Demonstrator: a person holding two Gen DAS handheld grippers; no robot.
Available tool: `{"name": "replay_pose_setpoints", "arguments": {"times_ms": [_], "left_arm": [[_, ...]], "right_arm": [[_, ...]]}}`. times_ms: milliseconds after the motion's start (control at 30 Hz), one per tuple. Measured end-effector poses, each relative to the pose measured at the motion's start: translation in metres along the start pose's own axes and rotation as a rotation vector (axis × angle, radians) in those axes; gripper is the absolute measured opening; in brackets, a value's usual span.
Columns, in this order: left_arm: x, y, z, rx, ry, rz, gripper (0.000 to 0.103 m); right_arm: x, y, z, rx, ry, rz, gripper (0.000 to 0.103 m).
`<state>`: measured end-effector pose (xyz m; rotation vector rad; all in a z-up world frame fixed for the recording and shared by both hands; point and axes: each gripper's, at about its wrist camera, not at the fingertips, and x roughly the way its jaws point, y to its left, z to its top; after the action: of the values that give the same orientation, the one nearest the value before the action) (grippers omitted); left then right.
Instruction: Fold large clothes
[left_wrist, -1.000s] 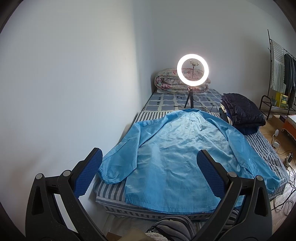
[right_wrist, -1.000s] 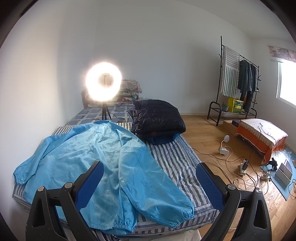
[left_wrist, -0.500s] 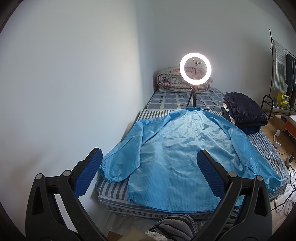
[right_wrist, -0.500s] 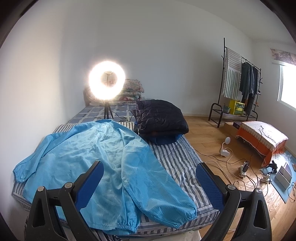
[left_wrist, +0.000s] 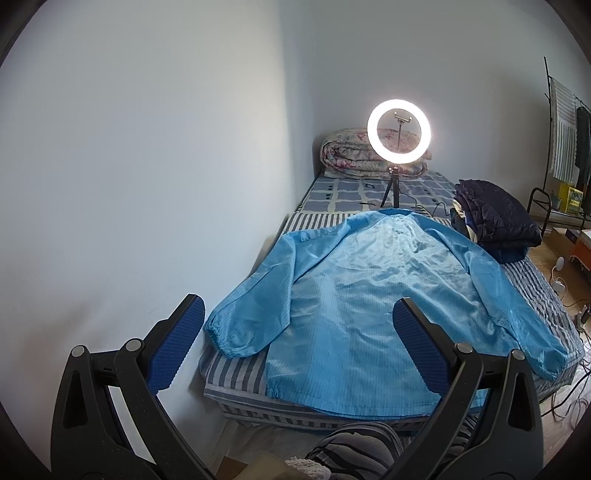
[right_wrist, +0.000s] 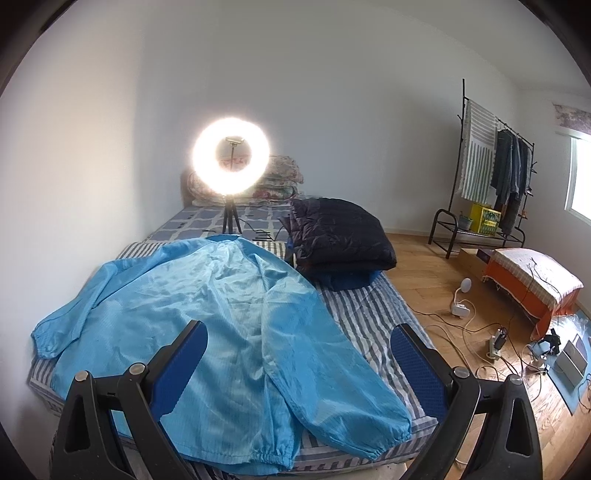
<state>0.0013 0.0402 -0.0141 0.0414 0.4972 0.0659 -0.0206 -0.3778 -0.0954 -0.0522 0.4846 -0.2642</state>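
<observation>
No fold is made yet: the blue jacket (left_wrist: 373, 299) lies spread flat on the bed (right_wrist: 373, 314), sleeves out, beyond both pairs of fingers. The left gripper (left_wrist: 295, 343) and right gripper (right_wrist: 295, 358) are held wide, empty, above its hem.

Striped mattress (left_wrist: 236, 373) set against the white wall, near end toward the cameras. Light blue jacket (left_wrist: 369, 302) spread flat across its near half, both sleeves out to the sides, hem at the near edge. Folded dark puffer jacket (right_wrist: 336, 232) on the right side, over a blue garment. Blue checked sheet (left_wrist: 343, 192) covers the far end. Ring light tripod (right_wrist: 231, 219) stands there; rolled floral quilt (left_wrist: 343, 155) behind it.
</observation>
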Motion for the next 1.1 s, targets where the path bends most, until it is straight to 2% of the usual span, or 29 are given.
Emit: {"name": "replay_pose_setpoints", "arguments": {"times_ms": [333, 467, 767, 967, 1100], "left_arm": [[0.002, 0.021, -0.012, 0.006, 0.021, 0.036, 0.103], [-0.002, 0.029, -0.016, 0.006, 0.007, 0.031, 0.103], [-0.002, 0.040, -0.030, 0.004, 0.013, 0.036, 0.103], [-0.007, 0.049, -0.042, 0.003, -0.003, 0.049, 0.098], [-0.003, 0.053, -0.054, 0.001, 0.012, 0.070, 0.094]], "right_arm": [[0.019, 0.045, 0.011, -0.039, 0.015, 0.059, 0.098], [0.029, 0.065, 0.014, -0.070, 0.013, 0.085, 0.097], [0.055, 0.111, 0.024, -0.147, 0.020, 0.138, 0.080], [0.068, 0.142, 0.030, -0.206, -0.007, 0.211, 0.080], [0.098, 0.172, 0.031, -0.305, -0.018, 0.283, 0.075]]}}
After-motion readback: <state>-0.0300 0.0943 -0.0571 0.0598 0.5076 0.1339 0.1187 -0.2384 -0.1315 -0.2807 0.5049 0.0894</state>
